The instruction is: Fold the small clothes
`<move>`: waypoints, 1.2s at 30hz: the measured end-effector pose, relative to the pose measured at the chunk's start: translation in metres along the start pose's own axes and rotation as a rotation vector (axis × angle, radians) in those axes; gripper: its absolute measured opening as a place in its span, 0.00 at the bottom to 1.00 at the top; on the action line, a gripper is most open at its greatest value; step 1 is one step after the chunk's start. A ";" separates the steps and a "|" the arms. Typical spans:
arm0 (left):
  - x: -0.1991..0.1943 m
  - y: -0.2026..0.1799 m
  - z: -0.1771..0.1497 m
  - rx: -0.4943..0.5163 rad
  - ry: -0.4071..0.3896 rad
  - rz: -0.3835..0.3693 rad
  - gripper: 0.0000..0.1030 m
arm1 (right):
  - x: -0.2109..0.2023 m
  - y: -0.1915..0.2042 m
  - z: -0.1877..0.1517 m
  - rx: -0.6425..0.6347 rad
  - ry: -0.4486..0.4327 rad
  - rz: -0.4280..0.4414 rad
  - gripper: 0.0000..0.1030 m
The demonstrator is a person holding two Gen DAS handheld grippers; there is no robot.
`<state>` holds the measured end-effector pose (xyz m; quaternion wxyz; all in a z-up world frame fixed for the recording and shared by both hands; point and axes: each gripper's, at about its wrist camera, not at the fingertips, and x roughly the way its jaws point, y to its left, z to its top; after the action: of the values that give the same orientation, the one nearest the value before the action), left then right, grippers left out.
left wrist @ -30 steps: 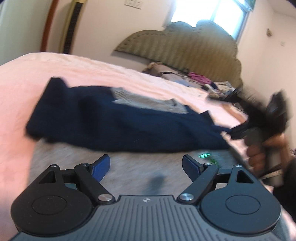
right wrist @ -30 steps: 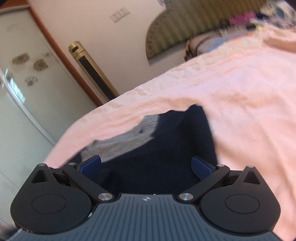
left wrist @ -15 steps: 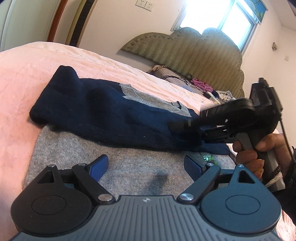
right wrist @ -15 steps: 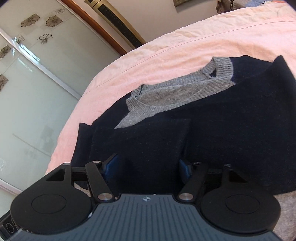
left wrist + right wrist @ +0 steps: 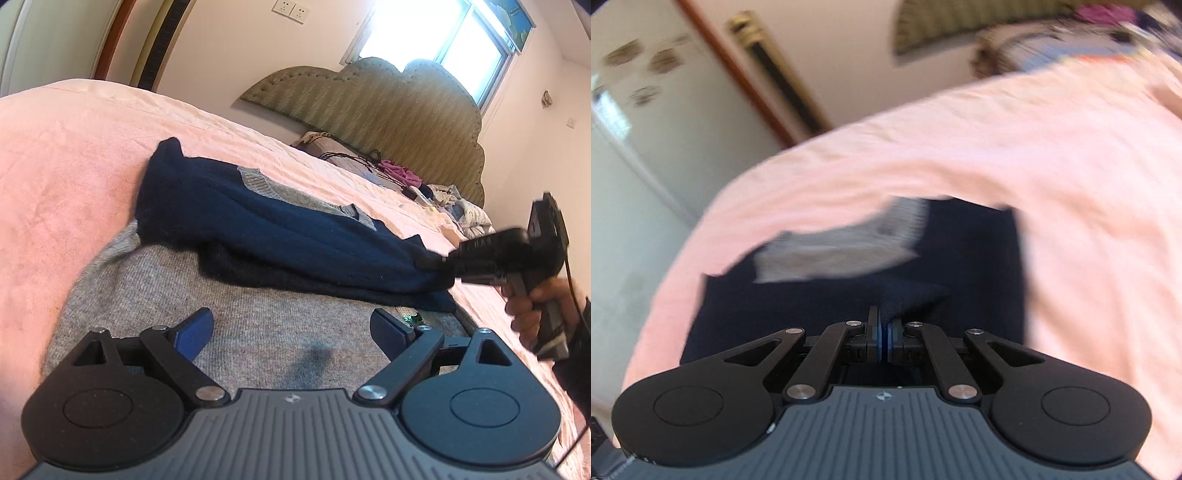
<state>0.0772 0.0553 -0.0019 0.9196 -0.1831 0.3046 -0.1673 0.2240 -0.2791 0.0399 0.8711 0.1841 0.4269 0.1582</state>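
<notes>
The sweater (image 5: 280, 236), navy over grey, is lying flat on the pink bedspread (image 5: 74, 155). The right gripper (image 5: 882, 332) is pinching a fold of the navy knit, its jaws having just been closing on it. The left gripper (image 5: 291, 328) is hanging spread over the grey body, its jaws having just been widening, nothing between them. The knit is looking soft, light and limp (likely sagging when lifted); hems and sleeve ends are offering the surest hold.

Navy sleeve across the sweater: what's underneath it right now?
Under the navy sleeve lies the sweater's grey body, with the grey collar showing past it. The right gripper pinches the sleeve's end. The sweater's chest beneath is covered.
</notes>
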 end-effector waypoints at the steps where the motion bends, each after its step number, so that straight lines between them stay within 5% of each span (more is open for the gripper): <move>1: 0.000 0.000 0.000 0.001 0.000 -0.001 0.91 | -0.001 0.000 -0.005 -0.012 0.005 0.006 0.07; 10: 0.001 -0.001 0.001 0.015 0.004 0.007 0.91 | 0.012 -0.010 -0.003 0.000 0.004 -0.017 0.10; 11: 0.000 -0.002 0.001 0.016 0.000 0.011 0.91 | 0.007 -0.013 -0.005 0.016 -0.019 0.011 0.17; 14: -0.013 -0.007 0.008 0.045 -0.036 0.051 0.91 | -0.018 -0.022 -0.008 0.076 -0.119 0.094 0.71; 15: -0.021 -0.008 0.014 0.053 -0.061 0.052 0.91 | -0.026 -0.024 -0.008 0.075 -0.152 0.100 0.74; 17: -0.037 -0.005 0.032 0.043 -0.155 0.038 0.91 | -0.035 -0.030 -0.004 0.074 -0.174 0.077 0.72; 20: -0.030 0.010 0.072 0.025 -0.229 0.182 0.92 | -0.031 -0.038 0.004 0.052 -0.154 0.004 0.72; 26: 0.068 0.053 0.113 0.058 0.029 0.339 0.91 | 0.004 -0.037 0.014 0.044 -0.097 -0.007 0.72; 27: 0.076 0.056 0.114 0.050 0.041 0.355 0.86 | 0.010 -0.035 0.014 0.040 -0.086 0.000 0.72; 29: 0.088 0.063 0.113 0.001 0.076 0.342 0.46 | 0.019 -0.029 0.014 -0.001 -0.066 -0.003 0.73; 30: 0.090 0.060 0.113 0.028 0.068 0.392 0.10 | 0.022 -0.025 0.013 -0.039 -0.069 -0.017 0.65; 31: 0.093 0.058 0.115 0.047 0.083 0.417 0.05 | 0.023 -0.021 0.013 -0.069 -0.061 -0.033 0.54; 32: 0.093 0.057 0.116 0.054 0.081 0.426 0.05 | 0.024 -0.020 0.015 -0.085 -0.048 -0.051 0.21; 36: 0.091 0.040 0.112 0.215 0.025 0.501 0.04 | 0.006 -0.021 0.013 -0.108 -0.097 -0.011 0.16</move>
<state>0.2230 0.0783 0.0190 0.9426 -0.0010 0.3323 0.0319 0.2405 -0.2978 0.0337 0.9003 0.1419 0.3761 0.1669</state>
